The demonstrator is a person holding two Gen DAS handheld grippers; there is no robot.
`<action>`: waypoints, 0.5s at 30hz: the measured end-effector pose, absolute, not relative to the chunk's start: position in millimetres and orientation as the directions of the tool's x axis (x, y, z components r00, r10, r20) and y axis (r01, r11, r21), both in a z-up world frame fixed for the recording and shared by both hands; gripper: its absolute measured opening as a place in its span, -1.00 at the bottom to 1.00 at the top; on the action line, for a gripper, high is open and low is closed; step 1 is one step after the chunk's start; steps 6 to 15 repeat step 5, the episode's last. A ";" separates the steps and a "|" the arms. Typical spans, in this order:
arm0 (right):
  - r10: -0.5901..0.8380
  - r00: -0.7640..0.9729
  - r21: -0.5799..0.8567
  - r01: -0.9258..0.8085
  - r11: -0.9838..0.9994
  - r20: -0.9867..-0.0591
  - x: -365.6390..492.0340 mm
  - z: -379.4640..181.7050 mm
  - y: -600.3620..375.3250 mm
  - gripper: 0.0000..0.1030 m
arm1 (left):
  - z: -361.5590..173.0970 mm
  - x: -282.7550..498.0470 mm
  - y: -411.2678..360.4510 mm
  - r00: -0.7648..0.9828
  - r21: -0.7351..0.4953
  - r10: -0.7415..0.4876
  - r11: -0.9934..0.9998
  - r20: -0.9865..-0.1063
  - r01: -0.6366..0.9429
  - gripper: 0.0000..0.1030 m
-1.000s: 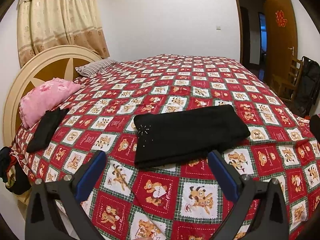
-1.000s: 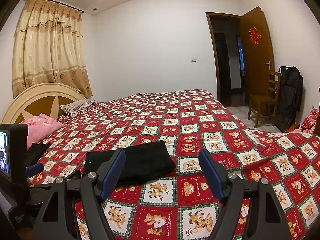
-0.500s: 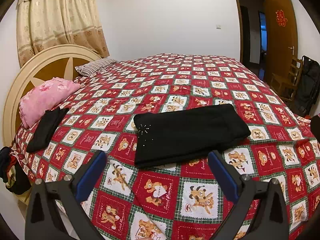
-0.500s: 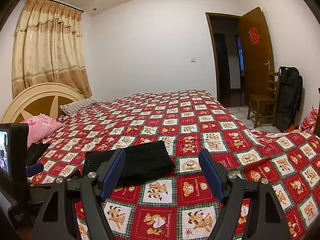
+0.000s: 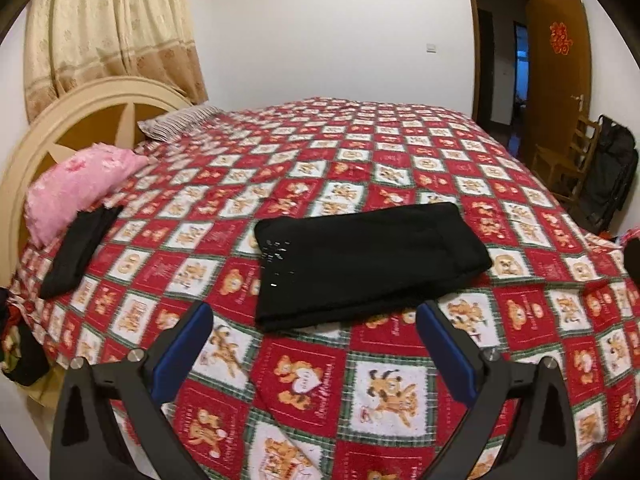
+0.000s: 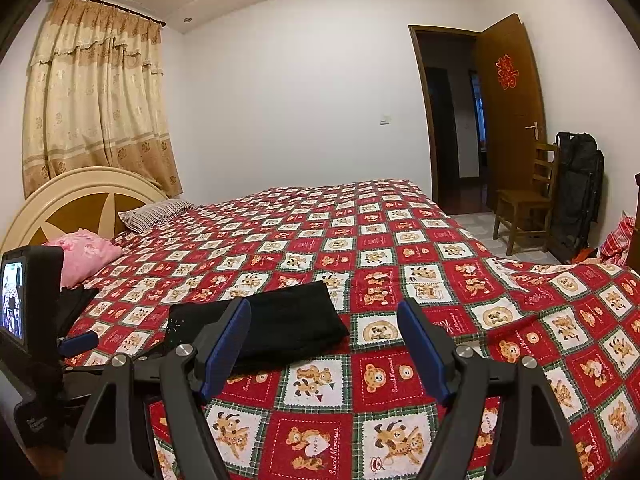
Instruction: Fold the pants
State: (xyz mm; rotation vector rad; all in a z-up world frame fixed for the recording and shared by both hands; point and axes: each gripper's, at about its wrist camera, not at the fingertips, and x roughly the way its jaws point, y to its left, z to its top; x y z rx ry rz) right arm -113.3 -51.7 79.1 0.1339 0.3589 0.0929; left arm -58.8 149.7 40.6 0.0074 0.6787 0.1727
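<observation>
Pants [image 5: 368, 264], black and folded into a flat rectangle, are lying on the red bear-patterned bedspread [image 5: 384, 384], near the edge closest to me. The left gripper [image 5: 316, 320] is hovering just short of their near edge, its blue-padded fingers [image 5: 182, 350] spread wide with nothing between them. The right gripper [image 6: 324, 316] is also standing wide apart and empty, over the bedspread just to the right of the pants; its left finger is covering part of their near edge in that view. Tiny pale specks are glinting on the pants' left end, too small to make out. A second dark garment [image 5: 78, 250] is lying beside the pink pillow [image 5: 78, 190]; what it is I cannot tell. At the bedspread's left corner something dark is hanging, cut off by the frame.
</observation>
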 end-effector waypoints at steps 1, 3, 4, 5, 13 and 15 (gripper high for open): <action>0.113 0.932 0.148 -0.065 0.987 -0.345 -112.9 79.0 -51.8 0.49 | 40.5 -58.2 149.9 0.766 0.057 0.152 0.987 -0.624 -0.149 1.00; 0.112 0.931 0.150 -0.063 0.987 -0.347 -112.3 78.6 -52.0 0.49 | 40.2 -58.3 147.3 0.769 0.063 0.148 0.988 -0.622 -0.140 1.00; 0.112 0.931 0.151 -0.062 0.987 -0.348 -112.0 78.5 -52.1 0.49 | 40.1 -58.1 145.4 0.770 0.072 0.153 0.988 -0.620 -0.138 1.00; 0.110 0.931 0.152 -0.060 0.987 -0.349 -112.0 78.6 -52.3 0.49 | 40.3 -58.0 144.6 0.770 0.077 0.155 0.988 -0.619 -0.138 1.00; 0.110 0.931 0.152 -0.060 0.987 -0.349 -112.0 78.6 -52.3 0.49 | 40.3 -58.0 144.6 0.770 0.077 0.155 0.988 -0.619 -0.138 1.00; 0.110 0.931 0.152 -0.060 0.987 -0.349 -112.0 78.6 -52.3 0.49 | 40.3 -58.0 144.6 0.770 0.077 0.155 0.988 -0.619 -0.138 1.00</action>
